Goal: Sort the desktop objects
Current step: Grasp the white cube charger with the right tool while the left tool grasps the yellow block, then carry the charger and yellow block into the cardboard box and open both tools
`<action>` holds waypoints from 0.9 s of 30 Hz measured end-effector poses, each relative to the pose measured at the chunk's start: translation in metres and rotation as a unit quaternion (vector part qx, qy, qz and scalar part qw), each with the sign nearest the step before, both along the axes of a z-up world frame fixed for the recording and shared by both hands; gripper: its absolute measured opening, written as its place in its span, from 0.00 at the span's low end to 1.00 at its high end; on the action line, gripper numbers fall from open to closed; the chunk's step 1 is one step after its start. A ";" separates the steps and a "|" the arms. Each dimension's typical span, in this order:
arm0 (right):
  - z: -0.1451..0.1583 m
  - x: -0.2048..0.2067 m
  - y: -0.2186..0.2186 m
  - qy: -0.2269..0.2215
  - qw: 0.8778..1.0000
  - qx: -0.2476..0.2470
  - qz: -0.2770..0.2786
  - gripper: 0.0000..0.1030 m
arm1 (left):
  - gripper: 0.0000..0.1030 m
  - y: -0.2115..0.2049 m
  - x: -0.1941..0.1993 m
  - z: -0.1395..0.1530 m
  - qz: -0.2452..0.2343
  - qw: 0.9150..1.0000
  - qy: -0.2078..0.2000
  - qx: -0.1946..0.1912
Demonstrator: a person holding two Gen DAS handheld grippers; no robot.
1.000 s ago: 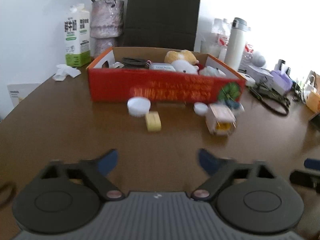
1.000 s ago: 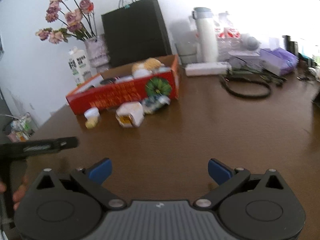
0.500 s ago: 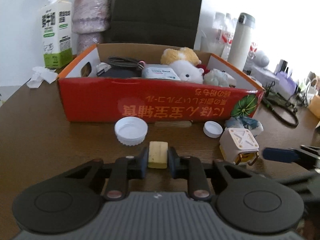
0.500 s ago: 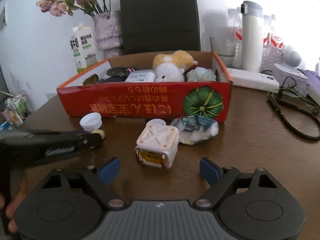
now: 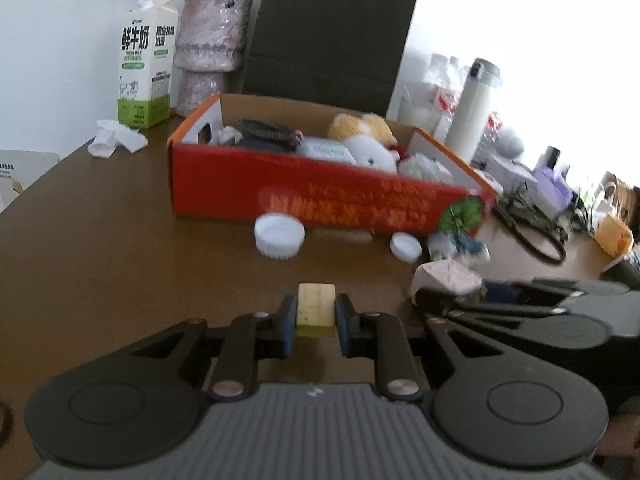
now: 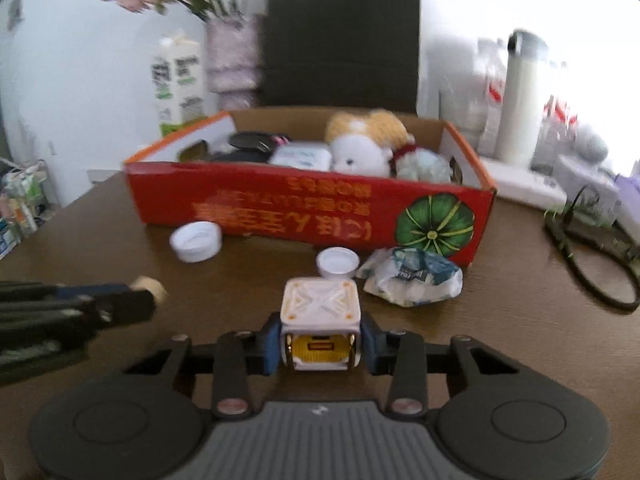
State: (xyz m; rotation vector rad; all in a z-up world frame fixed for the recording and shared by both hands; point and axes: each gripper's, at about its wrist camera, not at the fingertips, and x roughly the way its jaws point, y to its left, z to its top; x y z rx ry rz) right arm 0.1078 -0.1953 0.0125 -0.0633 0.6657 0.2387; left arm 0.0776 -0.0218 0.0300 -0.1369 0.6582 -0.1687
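Left wrist view: the left hand-held gripper (image 5: 316, 326) sits at lower centre, pinching a pale yellow block (image 5: 315, 310) between its blue pads, over the brown worktop (image 5: 120, 248).
Right wrist view: the right hand-held gripper (image 6: 320, 342) sits at lower centre, its jaws closing with both blue pads against the sides of a white cube with a yellow window (image 6: 320, 330).
Red box (image 5: 320, 196): an open cardboard carton at mid-frame, standing on the worktop beyond both grippers.
Box contents: a white and orange plush toy (image 6: 362, 142) near the middle, a flat white packet (image 6: 302, 156) beside it, a dark round item (image 6: 252, 142) toward the left end, a pale crumpled wad (image 6: 424, 168) at the right end.
Box writing: yellow characters printed upside down, too blurred to read; a green pumpkin picture (image 6: 434, 224) at its lower right corner.
In front of the box: a large white cap (image 5: 279, 235) at the left, a small white cap (image 5: 406, 246) to the right, and a crumpled wrapper (image 6: 412, 276) just right of that.
Milk carton (image 5: 145, 64): upper left, white and green, printed "FRESH MILK" under large Chinese characters.
Behind the box: a stone-look vase (image 5: 210, 48) holding stems, a dark paper bag (image 5: 332, 36), and a white flask (image 5: 472, 108) at the right.
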 end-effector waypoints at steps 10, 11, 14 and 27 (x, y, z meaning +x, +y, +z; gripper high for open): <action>0.013 -0.112 -0.037 -0.032 0.999 0.023 -0.034 0.36 | 0.21 -0.022 -0.072 0.009 -0.018 1.000 -0.003 0.021; 0.013 -0.121 -0.041 -0.033 0.998 0.028 -0.038 0.36 | 0.21 -0.023 -0.078 0.010 -0.020 1.000 -0.002 0.019; 0.014 -0.150 -0.054 -0.040 0.997 0.037 -0.052 0.36 | 0.21 -0.028 -0.091 0.012 -0.020 0.999 0.002 0.025; 0.013 -0.208 -0.076 -0.069 0.994 0.052 -0.073 0.36 | 0.21 -0.045 -0.133 0.035 -0.023 0.999 -0.024 0.030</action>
